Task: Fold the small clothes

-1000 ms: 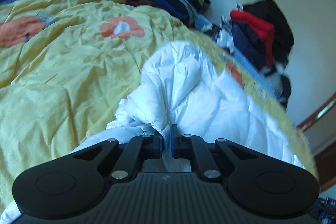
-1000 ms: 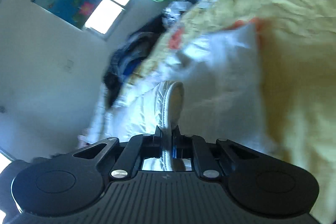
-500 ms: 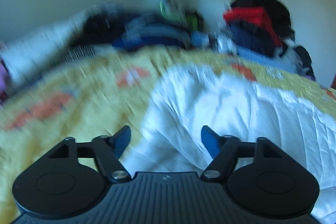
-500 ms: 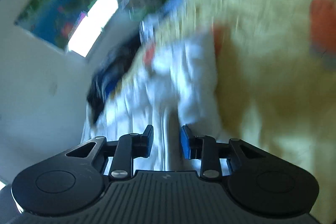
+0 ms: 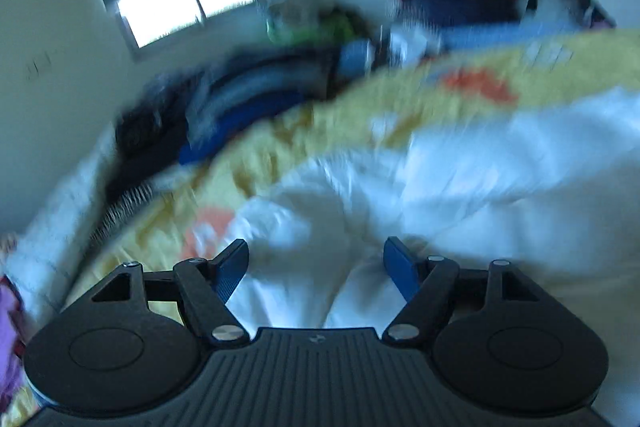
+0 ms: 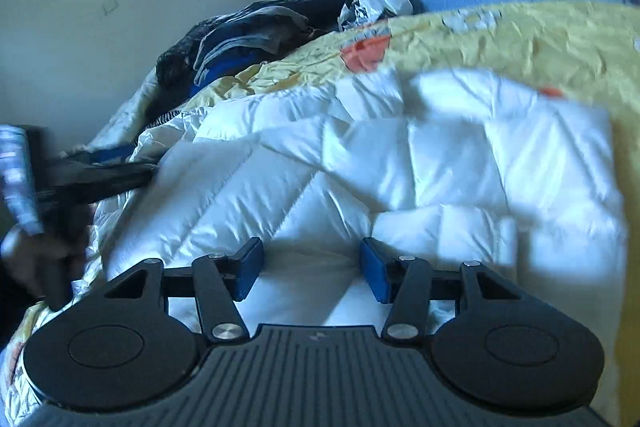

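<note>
Although the left wrist view is smeared with blur, the left tongs [image 5: 316, 265] plainly stand apart with nothing pinched; the white quilted garment [image 5: 460, 187] lies rumpled on the bed's yellow cover [image 5: 280, 131] just beyond the blue pads [image 5: 232, 269]. Dark and blue clothes [image 5: 240, 95] are piled at the bed's far edge.

Seen from the right wrist, the right tongs [image 6: 311, 273] are opening, the fabric below and between their pads but not pressed. The garment [image 6: 400, 163] spreads broad across the cover [image 6: 540, 39], with a doubled layer on its right part. At the left edge a blurred dark tool and a hand [image 6: 36, 247] show, apparently the other gripper.

One fold seems just laid and let go. The next move likely calls for picking a fresh edge with both tongs and carrying it over evenly.
</note>
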